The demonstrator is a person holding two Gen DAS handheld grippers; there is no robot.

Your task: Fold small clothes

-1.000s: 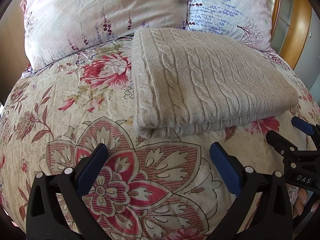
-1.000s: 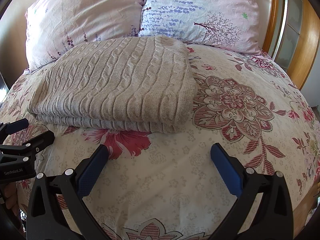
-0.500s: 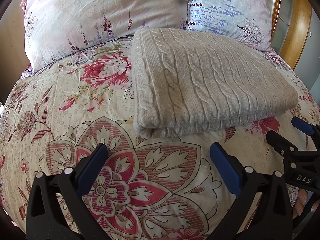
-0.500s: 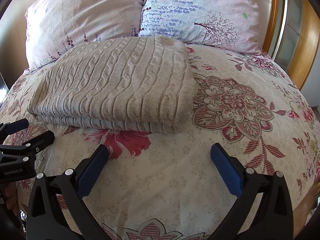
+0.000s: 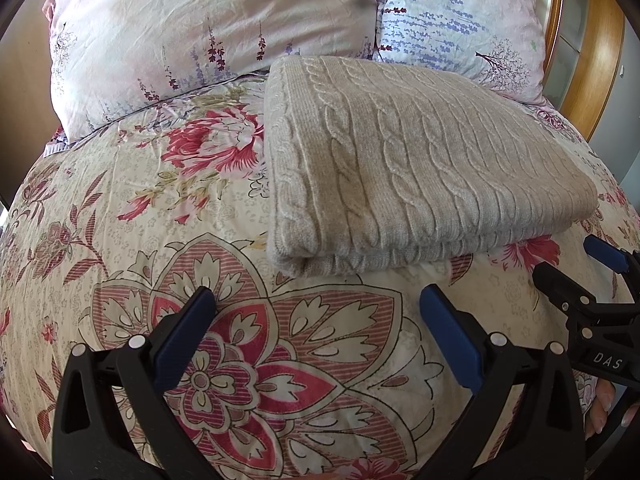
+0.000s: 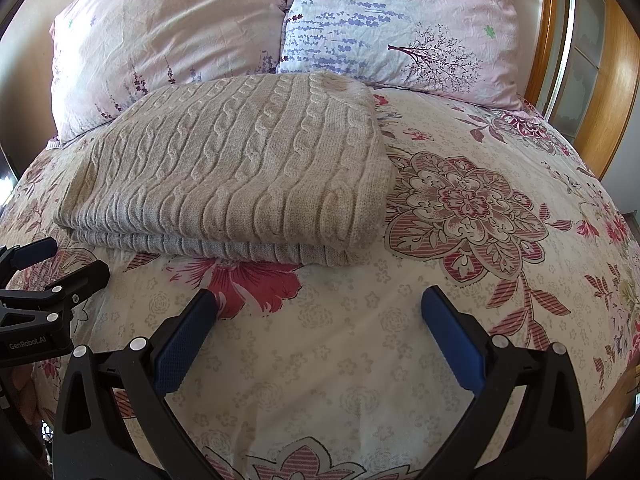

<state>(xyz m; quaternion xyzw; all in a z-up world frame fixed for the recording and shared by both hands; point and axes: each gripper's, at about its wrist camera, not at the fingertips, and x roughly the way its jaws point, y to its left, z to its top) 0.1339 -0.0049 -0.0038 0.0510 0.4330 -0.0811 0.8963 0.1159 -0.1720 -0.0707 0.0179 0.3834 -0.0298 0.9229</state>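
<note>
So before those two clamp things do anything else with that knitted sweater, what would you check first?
1. Left gripper jaws apart, nothing held: ok.
2. Right gripper jaws apart, nothing held: ok.
3. Sweater folded into a flat rectangle on the bed: ok.
4. Edges line up: not ok; in the right view a lower layer sticks out along the near edge.
5. Both grippers short of the sweater, not touching it: ok.
6. Sweater's far edge clear of the pillows: cannot tell.
</note>
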